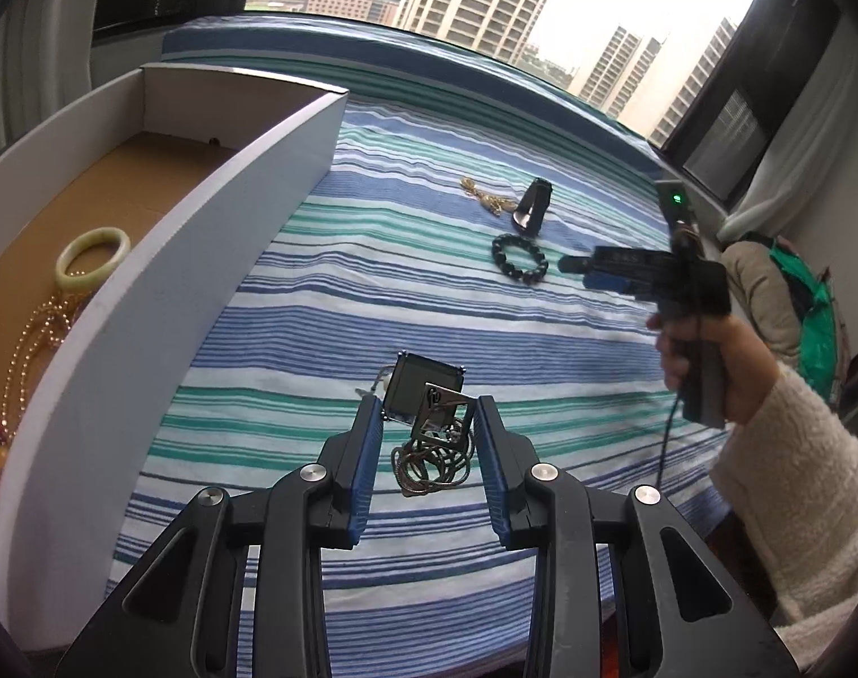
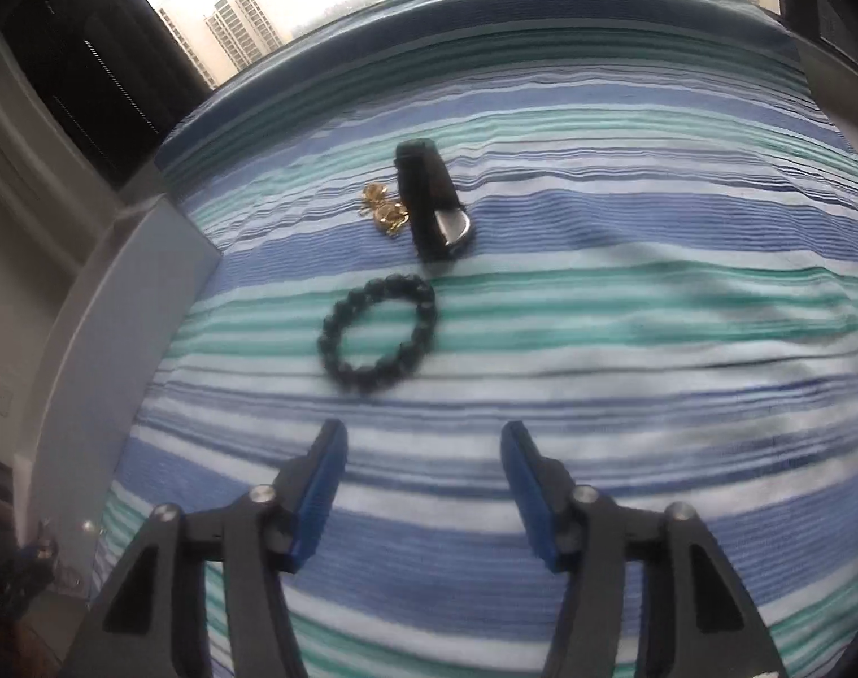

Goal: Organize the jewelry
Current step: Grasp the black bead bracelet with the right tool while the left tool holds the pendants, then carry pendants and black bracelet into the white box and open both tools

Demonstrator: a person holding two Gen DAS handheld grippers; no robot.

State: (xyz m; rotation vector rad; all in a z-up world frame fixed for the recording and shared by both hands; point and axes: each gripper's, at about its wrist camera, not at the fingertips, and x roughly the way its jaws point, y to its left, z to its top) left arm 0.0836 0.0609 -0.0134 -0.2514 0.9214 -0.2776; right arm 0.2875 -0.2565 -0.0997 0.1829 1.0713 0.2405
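Necklace (image 1: 431, 440): square pendants, coiled chain, clamped in left jaws | right jaws empty, parted above beaded bracelet (image 2: 379, 333)

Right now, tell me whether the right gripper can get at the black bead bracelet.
Probably yes: the right gripper is empty, and only bare striped bedspread lies between it and the black bead bracelet.

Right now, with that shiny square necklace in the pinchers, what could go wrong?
1. The left gripper seems to hold the square pendant only at its edges, with the chain dangling below. It might slip out and drop onto the striped bedspread.
2. The loose chain could snag the white box wall on the way in.
3. It could tangle with the gold bead necklace already inside.
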